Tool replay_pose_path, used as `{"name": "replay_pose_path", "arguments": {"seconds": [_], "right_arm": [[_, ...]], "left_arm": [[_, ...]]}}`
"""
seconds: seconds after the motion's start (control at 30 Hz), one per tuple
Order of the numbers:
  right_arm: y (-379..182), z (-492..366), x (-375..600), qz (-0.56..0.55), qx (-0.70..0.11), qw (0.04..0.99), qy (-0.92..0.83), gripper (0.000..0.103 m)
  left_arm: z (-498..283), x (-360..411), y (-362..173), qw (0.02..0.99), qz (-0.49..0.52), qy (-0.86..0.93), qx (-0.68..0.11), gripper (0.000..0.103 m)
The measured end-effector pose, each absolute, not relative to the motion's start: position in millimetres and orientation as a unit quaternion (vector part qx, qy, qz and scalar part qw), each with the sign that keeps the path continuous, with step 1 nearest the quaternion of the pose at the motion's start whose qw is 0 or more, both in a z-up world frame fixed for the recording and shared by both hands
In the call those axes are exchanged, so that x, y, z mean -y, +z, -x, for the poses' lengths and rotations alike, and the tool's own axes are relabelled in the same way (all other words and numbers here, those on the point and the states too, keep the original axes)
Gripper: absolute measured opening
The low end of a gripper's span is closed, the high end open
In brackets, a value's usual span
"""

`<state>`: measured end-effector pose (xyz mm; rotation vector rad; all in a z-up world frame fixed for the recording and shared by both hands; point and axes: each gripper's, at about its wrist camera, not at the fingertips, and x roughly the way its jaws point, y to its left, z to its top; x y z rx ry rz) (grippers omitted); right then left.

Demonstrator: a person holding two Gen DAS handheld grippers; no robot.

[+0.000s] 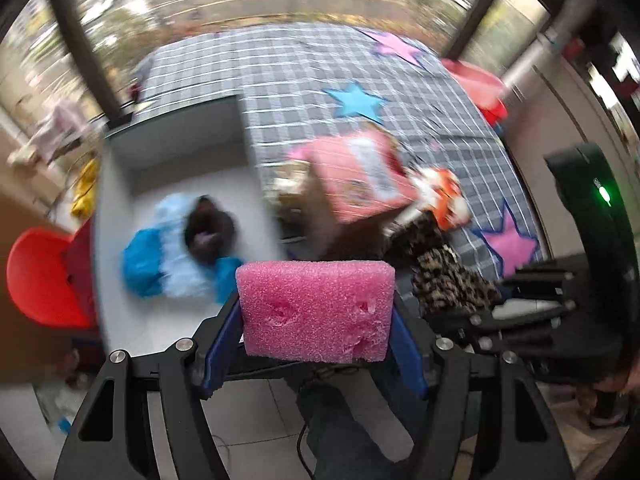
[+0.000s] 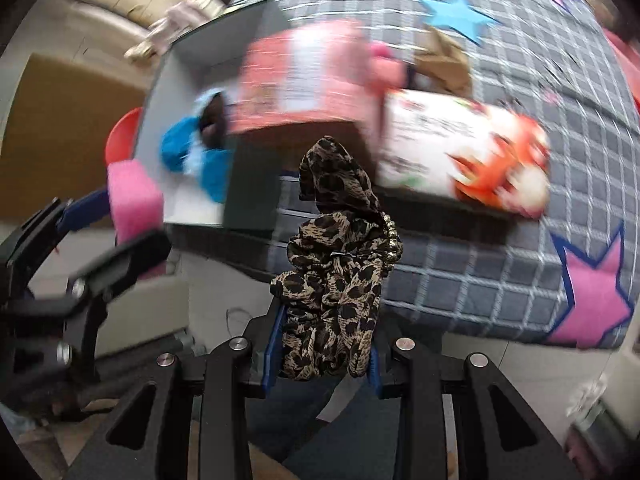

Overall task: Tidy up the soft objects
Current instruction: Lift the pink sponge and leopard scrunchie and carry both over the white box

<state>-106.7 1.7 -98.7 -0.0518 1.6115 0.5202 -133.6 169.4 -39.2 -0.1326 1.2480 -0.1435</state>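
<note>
Carrying two soft items at once: the left gripper (image 1: 316, 316) is clamped on a pink rectangular foam sponge (image 1: 316, 308), its jaws spread to the sponge's width; the right gripper (image 2: 326, 344) is pinched nearly closed on a bunched leopard-print fabric scrunchie (image 2: 336, 256). Recommend releasing each squarely over the open grey box (image 1: 120, 184) beside the checked bedspread (image 1: 320, 68), near the blue plush (image 1: 160, 248) inside, clear of the walls
</note>
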Motion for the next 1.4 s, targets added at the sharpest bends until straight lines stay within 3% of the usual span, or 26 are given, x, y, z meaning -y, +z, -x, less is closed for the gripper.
{"name": "replay_pose_path", "arguments": {"seconds": [0.43, 1.4], "right_arm": [[-78, 94, -109, 0.099, -0.683, 0.653, 0.312, 0.035], [-57, 70, -141, 0.095, -0.674, 0.665, 0.308, 0.035]], "left_arm": [[144, -257, -50, 0.816, 0.126, 0.072, -0.56, 0.071], [150, -266, -61, 0.813, 0.133, 0.087, -0.561, 0.071]]}}
